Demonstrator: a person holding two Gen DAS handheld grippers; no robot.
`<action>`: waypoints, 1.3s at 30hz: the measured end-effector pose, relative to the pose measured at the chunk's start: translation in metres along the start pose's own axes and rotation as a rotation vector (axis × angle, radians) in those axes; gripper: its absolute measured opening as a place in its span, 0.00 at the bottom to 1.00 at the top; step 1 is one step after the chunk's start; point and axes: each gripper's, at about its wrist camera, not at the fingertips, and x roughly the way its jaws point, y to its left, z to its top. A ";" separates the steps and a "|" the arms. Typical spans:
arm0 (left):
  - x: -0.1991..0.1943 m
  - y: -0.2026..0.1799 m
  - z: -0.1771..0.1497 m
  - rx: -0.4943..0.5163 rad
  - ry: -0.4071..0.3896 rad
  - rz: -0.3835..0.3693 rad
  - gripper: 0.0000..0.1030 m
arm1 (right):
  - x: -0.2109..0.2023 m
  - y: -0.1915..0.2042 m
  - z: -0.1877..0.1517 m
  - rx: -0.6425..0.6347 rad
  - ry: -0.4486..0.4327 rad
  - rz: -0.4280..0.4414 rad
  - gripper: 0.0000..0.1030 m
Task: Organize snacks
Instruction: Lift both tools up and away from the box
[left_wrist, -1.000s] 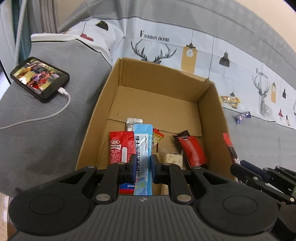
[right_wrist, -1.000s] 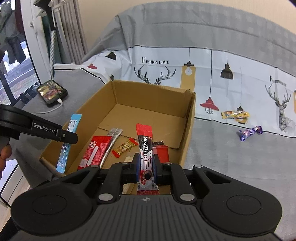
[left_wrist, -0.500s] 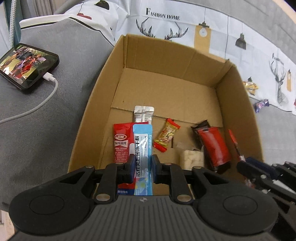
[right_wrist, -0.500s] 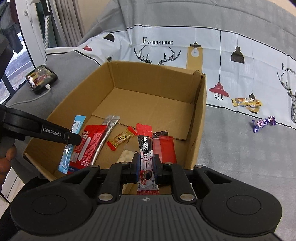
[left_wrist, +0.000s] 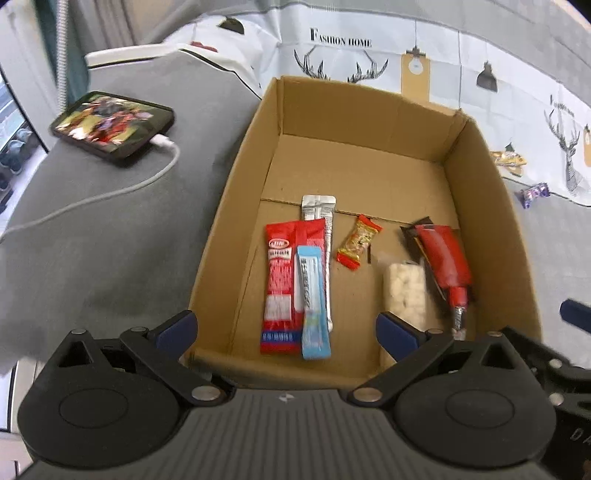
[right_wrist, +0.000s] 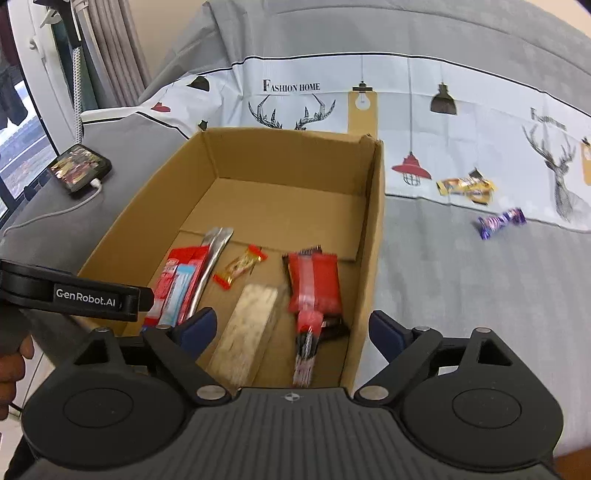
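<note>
Blurring hides the print on most wrappers. Both hand-held grippers, left (left_wrist: 286, 328) and right (right_wrist: 290, 328), are spread wide, having just been opening, with nothing gripped. The box (left_wrist: 484, 206) holds a blue stick (left_wrist: 312, 295) laid on a red packet (left_wrist: 279, 280), plus a red coffee stick (right_wrist: 308, 339). Two candies (right_wrist: 467, 186) are left on the bed.

My left claw (left_wrist: 286, 330) and right claw (right_wrist: 290, 328) both tilt steeply downward; jaws just opened wide, nothing pinched between the blue pads (left_wrist: 177, 326).
</note>
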 end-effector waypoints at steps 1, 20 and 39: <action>-0.008 -0.002 -0.005 0.001 -0.011 -0.001 1.00 | -0.007 0.002 -0.004 0.005 -0.005 -0.001 0.89; -0.112 -0.027 -0.076 0.004 -0.167 -0.005 1.00 | -0.126 0.004 -0.055 0.015 -0.235 -0.042 0.97; -0.152 -0.026 -0.100 -0.004 -0.245 -0.006 1.00 | -0.166 0.009 -0.076 -0.010 -0.313 -0.035 0.98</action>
